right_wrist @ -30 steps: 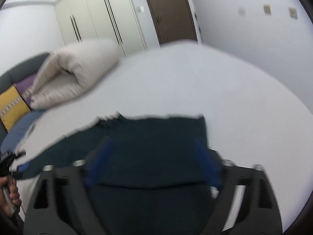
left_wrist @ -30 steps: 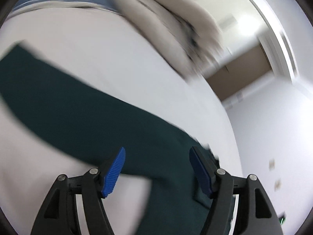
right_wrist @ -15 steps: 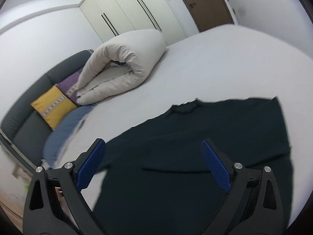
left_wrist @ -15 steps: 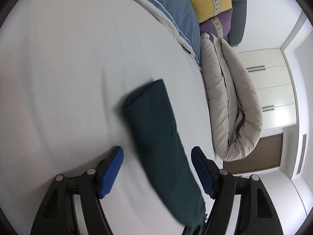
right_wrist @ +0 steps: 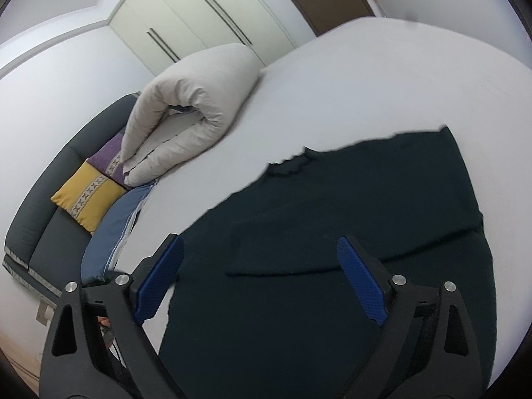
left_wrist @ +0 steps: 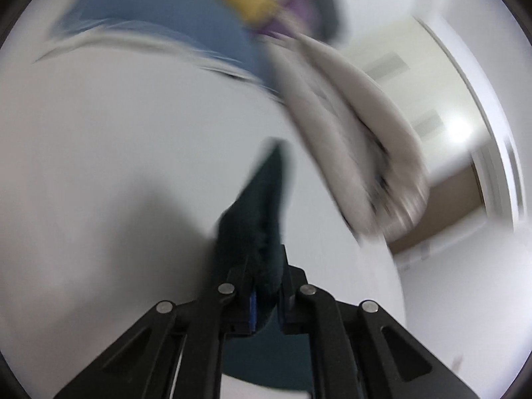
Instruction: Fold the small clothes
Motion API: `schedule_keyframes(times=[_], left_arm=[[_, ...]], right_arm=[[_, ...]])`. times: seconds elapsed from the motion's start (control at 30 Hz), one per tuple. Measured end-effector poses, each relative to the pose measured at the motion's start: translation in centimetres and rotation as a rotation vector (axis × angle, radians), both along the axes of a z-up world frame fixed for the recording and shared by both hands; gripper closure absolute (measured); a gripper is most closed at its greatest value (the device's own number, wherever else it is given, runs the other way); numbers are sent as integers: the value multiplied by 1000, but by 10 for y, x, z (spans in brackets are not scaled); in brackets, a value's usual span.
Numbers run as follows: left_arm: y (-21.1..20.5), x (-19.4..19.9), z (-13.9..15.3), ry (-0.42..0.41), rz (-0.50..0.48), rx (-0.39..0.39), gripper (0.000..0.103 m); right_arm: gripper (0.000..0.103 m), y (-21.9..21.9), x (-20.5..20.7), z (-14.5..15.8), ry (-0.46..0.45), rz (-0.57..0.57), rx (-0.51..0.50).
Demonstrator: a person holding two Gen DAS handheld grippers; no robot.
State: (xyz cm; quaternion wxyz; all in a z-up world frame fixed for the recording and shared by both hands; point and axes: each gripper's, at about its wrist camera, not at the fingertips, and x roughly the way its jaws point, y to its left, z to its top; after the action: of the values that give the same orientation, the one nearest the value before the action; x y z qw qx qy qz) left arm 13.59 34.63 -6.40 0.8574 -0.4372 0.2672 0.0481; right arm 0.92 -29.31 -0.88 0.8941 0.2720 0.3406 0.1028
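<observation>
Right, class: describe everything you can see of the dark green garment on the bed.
The dark green garment looks like soft knit, with a ribbed neckline at its far edge. It lies spread on the white bed, one sleeve folded across the body. The left gripper is shut on a bunched sleeve end, which stretches away from it. The right gripper hangs open over it, not gripping.

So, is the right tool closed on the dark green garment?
No, the right tool is wide open above the dark green garment, which lies flat on the white bed.
</observation>
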Motion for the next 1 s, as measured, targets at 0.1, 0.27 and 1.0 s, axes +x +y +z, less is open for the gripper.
schedule_keyframes(times=[0.1, 0.27, 1.0], left_arm=[[-79, 26, 35, -42, -206, 133, 95], [-226, 45, 43, -61, -490, 291, 94], [-202, 0, 16, 8, -515, 292, 34]], right_arm=[[10, -12, -1, -15, 24, -26, 25], [10, -30, -5, -31, 47, -55, 41], [27, 39, 112, -93, 249, 167, 104]])
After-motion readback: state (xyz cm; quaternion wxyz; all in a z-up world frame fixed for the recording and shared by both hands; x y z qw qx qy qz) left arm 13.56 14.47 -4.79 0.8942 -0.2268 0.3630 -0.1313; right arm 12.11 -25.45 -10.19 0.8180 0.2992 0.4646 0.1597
